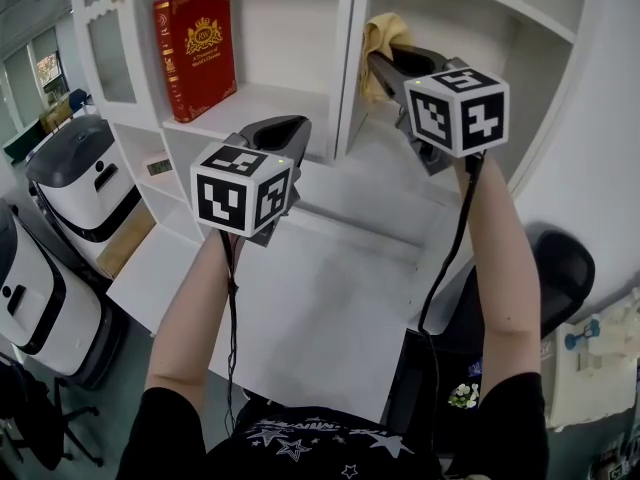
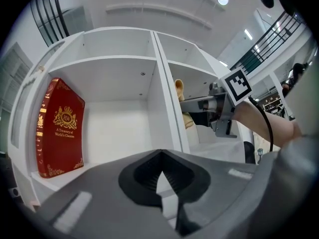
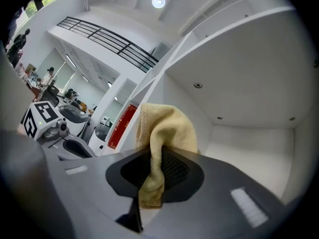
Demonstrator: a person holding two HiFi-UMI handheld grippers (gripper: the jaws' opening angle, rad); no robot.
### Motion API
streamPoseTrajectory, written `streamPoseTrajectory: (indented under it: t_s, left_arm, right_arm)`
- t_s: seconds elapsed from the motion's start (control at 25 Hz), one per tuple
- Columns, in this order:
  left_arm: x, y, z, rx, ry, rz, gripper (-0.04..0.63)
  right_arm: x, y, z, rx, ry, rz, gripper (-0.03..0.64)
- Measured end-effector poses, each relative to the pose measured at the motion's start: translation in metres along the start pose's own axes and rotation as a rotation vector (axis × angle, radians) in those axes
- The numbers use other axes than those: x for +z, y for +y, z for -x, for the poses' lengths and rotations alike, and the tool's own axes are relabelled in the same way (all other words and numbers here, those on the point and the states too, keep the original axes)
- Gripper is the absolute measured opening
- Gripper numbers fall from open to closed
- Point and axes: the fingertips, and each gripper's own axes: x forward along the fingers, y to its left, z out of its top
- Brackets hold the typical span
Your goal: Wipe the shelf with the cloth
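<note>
A yellow cloth [image 3: 162, 133] hangs pinched between the jaws of my right gripper [image 3: 158, 156], which is shut on it. In the head view the cloth [image 1: 380, 43] sits at the left wall of the right-hand shelf compartment [image 1: 400, 158], with the right gripper [image 1: 385, 63] reaching in just above the shelf board. From the left gripper view the cloth [image 2: 180, 96] shows beyond the divider. My left gripper [image 1: 283, 128] hovers in front of the left compartment, shut and holding nothing; its tip [image 2: 160, 156] points at the white shelf [image 2: 119, 148].
A red book [image 1: 195, 53] leans at the left side of the left compartment; the book [image 2: 59, 128] stands upright. A vertical white divider [image 1: 345, 63] separates the two compartments. White machines [image 1: 85, 183] stand on the floor to the left. A dark chair [image 1: 560, 268] is at the right.
</note>
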Motion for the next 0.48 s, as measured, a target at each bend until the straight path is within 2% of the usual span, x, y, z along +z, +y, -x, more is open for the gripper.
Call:
streamPoseTrajectory:
  t_s: [0.24,0.48]
  left_arm:
    - [0.005,0.003,-0.009,-0.014,-0.004,-0.012,0.0]
    - [0.003,0.01,-0.02,-0.017,-0.008,0.013,0.0]
  right_arm:
    - [-0.011,-0.022,-0.017,-0.031,0.039,-0.022,0.075]
    - [-0.03,-0.053,-0.036,-0.089,0.082,-0.085,0.074]
